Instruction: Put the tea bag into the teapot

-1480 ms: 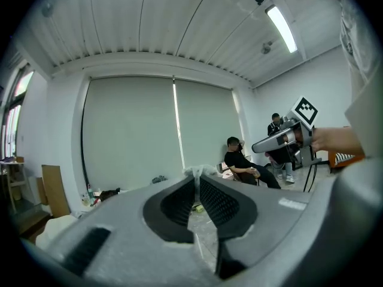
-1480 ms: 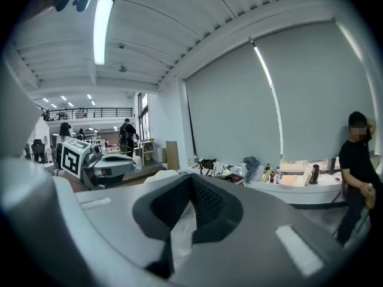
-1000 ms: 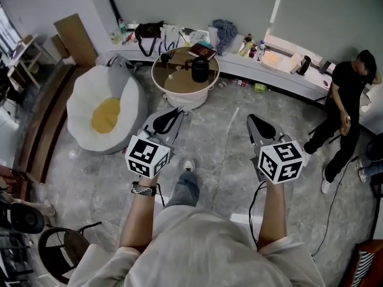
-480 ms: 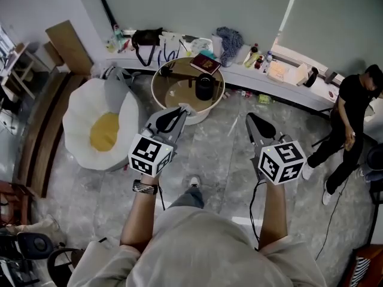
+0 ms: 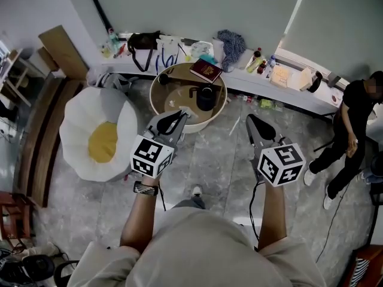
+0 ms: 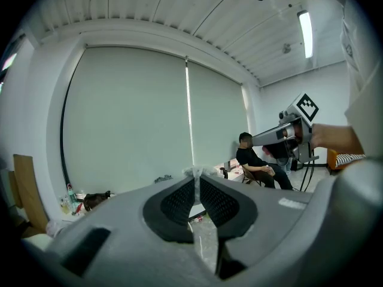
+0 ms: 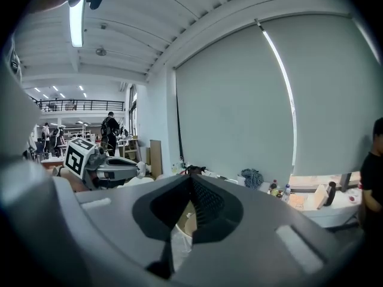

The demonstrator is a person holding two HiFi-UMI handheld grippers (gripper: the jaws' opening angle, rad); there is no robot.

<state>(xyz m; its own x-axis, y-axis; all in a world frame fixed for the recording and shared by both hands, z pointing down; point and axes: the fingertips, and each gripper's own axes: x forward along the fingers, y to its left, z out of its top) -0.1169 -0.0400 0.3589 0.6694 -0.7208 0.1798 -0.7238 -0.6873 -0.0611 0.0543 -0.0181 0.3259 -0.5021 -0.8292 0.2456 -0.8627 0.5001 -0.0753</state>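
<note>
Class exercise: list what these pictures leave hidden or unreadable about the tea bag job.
1. Teapot lid: head view, too small to tell on or off.
2. Tea bag: left gripper view, mostly hidden between the left gripper pads.
3. Red book cover print: head view, too small to read.

round table (image 5: pixel 155 95) and teapot (image 5: pixel 205 98) drawn nearer

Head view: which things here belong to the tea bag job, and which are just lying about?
Job: tea bag, pinched in left gripper jaws; teapot; round table.
Lying about: book; beanbag; black bag; bottles.
</note>
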